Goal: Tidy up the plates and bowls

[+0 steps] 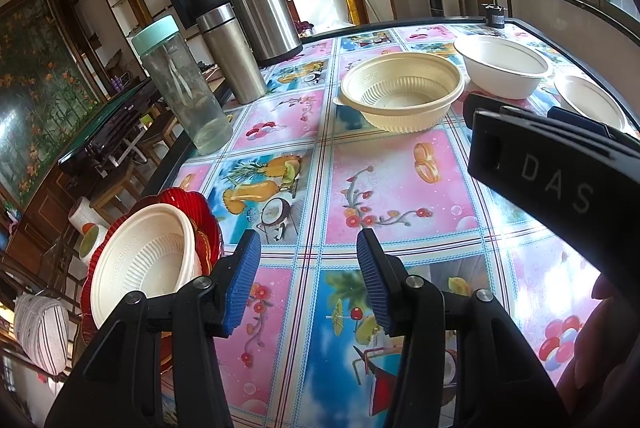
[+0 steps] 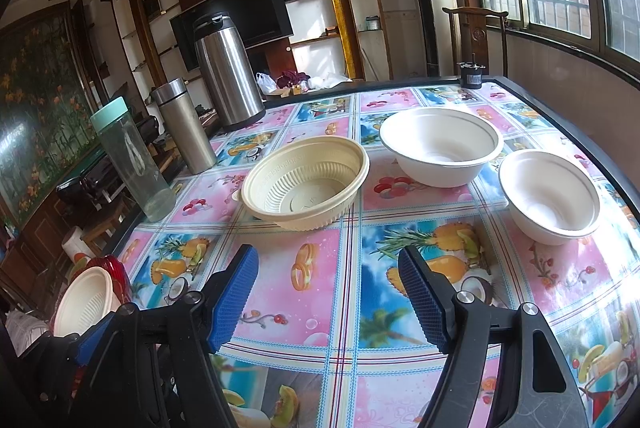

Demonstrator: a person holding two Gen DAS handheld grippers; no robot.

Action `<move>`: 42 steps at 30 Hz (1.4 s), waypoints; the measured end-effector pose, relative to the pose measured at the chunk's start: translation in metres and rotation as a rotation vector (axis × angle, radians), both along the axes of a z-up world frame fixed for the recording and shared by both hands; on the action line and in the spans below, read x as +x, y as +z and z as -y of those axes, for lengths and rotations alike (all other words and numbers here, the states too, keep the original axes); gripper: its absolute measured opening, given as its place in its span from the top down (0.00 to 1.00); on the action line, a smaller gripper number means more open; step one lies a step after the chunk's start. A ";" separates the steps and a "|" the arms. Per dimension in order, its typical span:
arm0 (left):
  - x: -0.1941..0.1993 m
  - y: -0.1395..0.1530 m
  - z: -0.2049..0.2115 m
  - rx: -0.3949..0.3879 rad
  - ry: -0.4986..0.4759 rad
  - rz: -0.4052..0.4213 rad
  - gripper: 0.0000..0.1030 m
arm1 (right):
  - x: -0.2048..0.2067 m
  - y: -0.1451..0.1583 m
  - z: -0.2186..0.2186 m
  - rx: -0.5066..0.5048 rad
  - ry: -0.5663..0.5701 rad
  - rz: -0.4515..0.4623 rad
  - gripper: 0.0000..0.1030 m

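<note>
Hovering above the fruit-print tablecloth (image 2: 320,268), right gripper (image 2: 328,292) and left gripper (image 1: 308,280) both gaped wide, empty. Ribbed cream bowl (image 2: 306,180) sat just beside two white bowls (image 2: 440,144); another ribbed bowl (image 1: 144,260) rested on a red plate (image 1: 200,212).

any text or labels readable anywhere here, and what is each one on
"DAS": raised letters on the black body of the right gripper, seen in the left wrist view.
Embossed lettering along the rim of the cream ribbed bowl: too small to read.
Carved round emblem on the wooden chair back: not legible.
</note>
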State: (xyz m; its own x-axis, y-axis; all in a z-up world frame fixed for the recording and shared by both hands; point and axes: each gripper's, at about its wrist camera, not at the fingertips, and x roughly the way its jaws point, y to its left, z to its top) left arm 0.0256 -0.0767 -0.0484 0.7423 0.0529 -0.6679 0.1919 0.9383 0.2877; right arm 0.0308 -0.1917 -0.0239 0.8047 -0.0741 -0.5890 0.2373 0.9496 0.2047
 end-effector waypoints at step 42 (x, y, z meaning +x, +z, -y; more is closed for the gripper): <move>0.004 -0.006 -0.001 -0.006 0.001 -0.024 0.52 | 0.004 -0.006 -0.001 -0.018 0.004 -0.032 0.27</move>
State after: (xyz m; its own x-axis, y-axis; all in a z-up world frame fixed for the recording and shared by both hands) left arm 0.0294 -0.0756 -0.0549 0.7264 0.0497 -0.6855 0.1977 0.9401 0.2777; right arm 0.0350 -0.1903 -0.0297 0.7860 -0.0817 -0.6128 0.2393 0.9541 0.1798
